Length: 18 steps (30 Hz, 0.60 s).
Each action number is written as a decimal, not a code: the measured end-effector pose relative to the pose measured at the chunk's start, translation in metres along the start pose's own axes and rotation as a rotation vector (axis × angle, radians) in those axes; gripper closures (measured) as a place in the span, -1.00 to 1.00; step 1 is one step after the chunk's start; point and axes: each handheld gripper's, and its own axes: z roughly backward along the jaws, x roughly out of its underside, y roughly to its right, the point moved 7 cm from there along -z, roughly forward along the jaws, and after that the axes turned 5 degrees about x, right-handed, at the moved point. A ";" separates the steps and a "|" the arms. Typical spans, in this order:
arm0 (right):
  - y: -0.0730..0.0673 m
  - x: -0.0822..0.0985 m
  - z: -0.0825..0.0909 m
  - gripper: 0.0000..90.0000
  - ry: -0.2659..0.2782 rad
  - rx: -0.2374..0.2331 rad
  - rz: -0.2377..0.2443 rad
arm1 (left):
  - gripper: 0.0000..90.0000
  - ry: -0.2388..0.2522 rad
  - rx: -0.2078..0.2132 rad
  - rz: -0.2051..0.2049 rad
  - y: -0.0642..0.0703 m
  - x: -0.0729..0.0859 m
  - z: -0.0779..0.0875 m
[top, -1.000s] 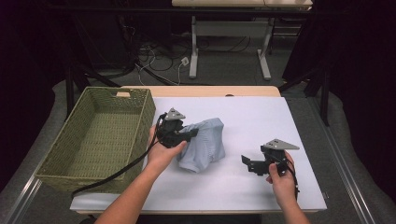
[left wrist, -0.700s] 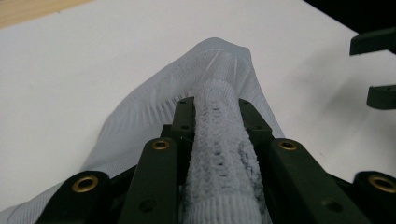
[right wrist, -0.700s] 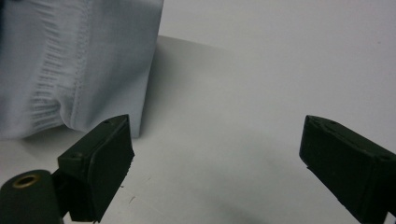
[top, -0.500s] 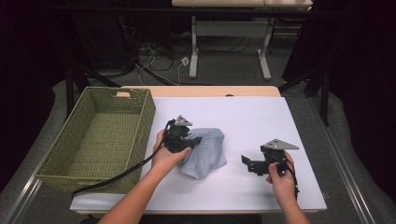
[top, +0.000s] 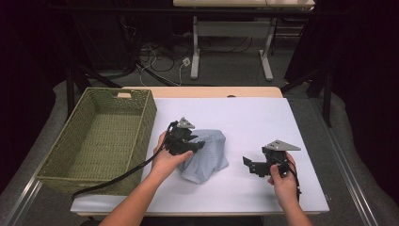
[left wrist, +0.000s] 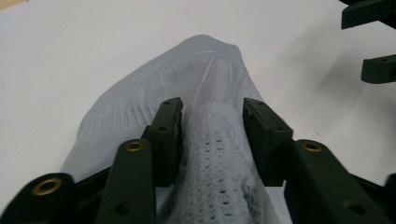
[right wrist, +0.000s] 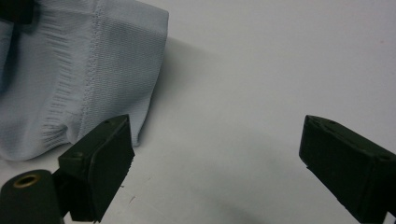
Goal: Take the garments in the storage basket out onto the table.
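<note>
1. Your left gripper (top: 195,143) was the nearer one: it sat on the pale blue cloth (top: 209,155), jaws clenched on a raised fold (left wrist: 212,140).
2. The cloth lay mid-table, right of the wicker basket (top: 148,117).
3. Your right gripper (top: 248,163) rested with jaws spread wide and empty, the cloth's edge (right wrist: 88,70) just beside its left jaw.

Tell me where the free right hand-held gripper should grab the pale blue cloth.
Probably the stitched hem edge of the cloth that faces the right hand-held gripper. It hangs as a loose edge just above the white table, and the open jaws already point that way. Come in low from the right; the left hand-held gripper pinches a raised fold.
</note>
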 end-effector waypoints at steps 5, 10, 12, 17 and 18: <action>0.001 0.000 -0.001 -0.79 -0.002 0.001 0.005 | 0.05 -0.006 0.008 0.010 0.001 -0.002 0.006; 0.001 0.000 -0.001 -0.79 -0.006 -0.001 0.000 | -0.04 0.010 -0.008 0.015 0.001 -0.006 0.011; 0.001 0.000 -0.001 -0.78 -0.006 0.000 0.000 | -0.05 0.000 -0.042 -0.015 0.000 -0.006 0.013; 0.000 0.000 -0.001 -0.78 -0.005 -0.004 -0.001 | -0.05 0.010 -0.078 -0.077 0.002 -0.010 0.022; 0.000 0.000 -0.001 -0.78 -0.005 -0.004 -0.001 | -0.05 0.022 -0.086 -0.089 0.002 -0.012 0.024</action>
